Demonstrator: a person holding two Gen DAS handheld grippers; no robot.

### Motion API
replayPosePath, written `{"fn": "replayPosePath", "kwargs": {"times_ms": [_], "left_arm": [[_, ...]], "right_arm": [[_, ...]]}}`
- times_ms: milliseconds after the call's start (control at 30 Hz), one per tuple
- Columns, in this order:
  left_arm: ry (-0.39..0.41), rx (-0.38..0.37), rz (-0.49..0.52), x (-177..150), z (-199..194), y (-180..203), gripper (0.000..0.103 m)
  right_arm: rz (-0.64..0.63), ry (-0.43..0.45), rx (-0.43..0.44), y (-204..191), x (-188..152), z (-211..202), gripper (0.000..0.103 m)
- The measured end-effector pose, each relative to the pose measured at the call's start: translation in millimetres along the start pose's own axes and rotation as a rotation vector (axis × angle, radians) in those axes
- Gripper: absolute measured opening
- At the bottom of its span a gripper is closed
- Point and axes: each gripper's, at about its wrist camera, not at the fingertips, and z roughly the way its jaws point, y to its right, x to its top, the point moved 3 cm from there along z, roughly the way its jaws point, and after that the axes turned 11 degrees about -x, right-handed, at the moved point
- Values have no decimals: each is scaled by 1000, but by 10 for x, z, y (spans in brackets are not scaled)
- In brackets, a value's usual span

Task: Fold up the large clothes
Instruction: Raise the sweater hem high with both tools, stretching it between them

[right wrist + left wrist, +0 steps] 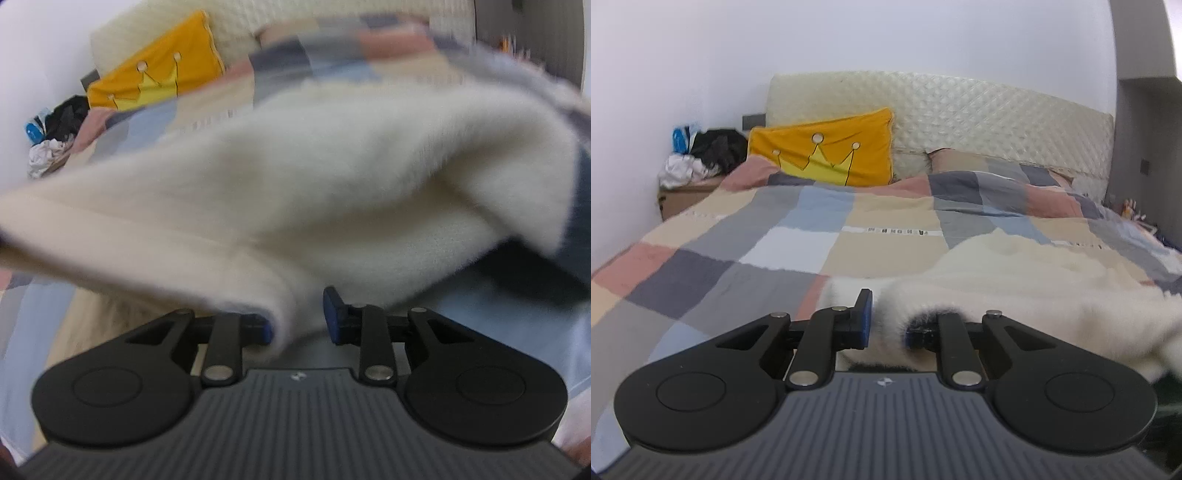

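Fluffy cream sweater (1015, 273) is what I'm folding, and from my left wrist view it's sprawled across the right half of the checked bedspread (746, 258). My left gripper (886, 321) has its two blue pads close together with a thick tuft of the fuzzy fabric bunched between them, so I'd say it's pinching the sweater near its closest edge. The right-hand pad is mostly buried in fluff, only a bit of blue peeks out. Further back there's an orange crown pillow (827, 147) leaning on the quilted headboard (979, 118), and a heap of dark and white stuff (701, 155) on a box by the wall.

Right wrist view is pretty blurry. The sweater (314, 177) fills most of it, lifted and draping in a big fold over the bedspread (155, 122). My right gripper (299, 325) sits a bit apart, narrow-ish gap; a flap of the sweater curls over the left pad and hangs into the gap, but the right pad stands clear of the cloth, so it isn't clamped. Same crown pillow (162, 70) shows top left.
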Motion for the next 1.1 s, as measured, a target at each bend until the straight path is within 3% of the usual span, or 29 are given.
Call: {"fn": "replayPosePath", "kwargs": {"times_ms": [67,133,233,300,400,500,800,933,1000,1100], "left_arm": [[-16,-3,-25,-23,18,-54,19],[-30,-6,-35,-41,38,-83,19],[-45,-6,-34,-70,76,-112,20],[-58,-6,-29,-100,110,-114,27],[-88,-8,-17,-161,162,-99,41],[-124,-43,-33,-241,193,-87,46],[-199,-85,54,-500,306,218,51],[-255,-74,94,-641,384,293,50],[-266,-70,80,-661,405,260,37],[-249,-69,5,-596,432,133,28]], "right_arm": [[13,33,-3,15,12,-46,26],[4,120,-21,26,63,-183,20],[35,235,-21,107,145,-382,19],[53,291,-18,171,202,-484,19],[80,341,-27,260,255,-567,19],[113,387,-36,344,306,-640,19],[161,494,-87,470,401,-800,19],[157,492,-104,471,407,-782,19],[137,467,-121,441,402,-727,19],[89,446,-115,347,399,-678,15]]}}
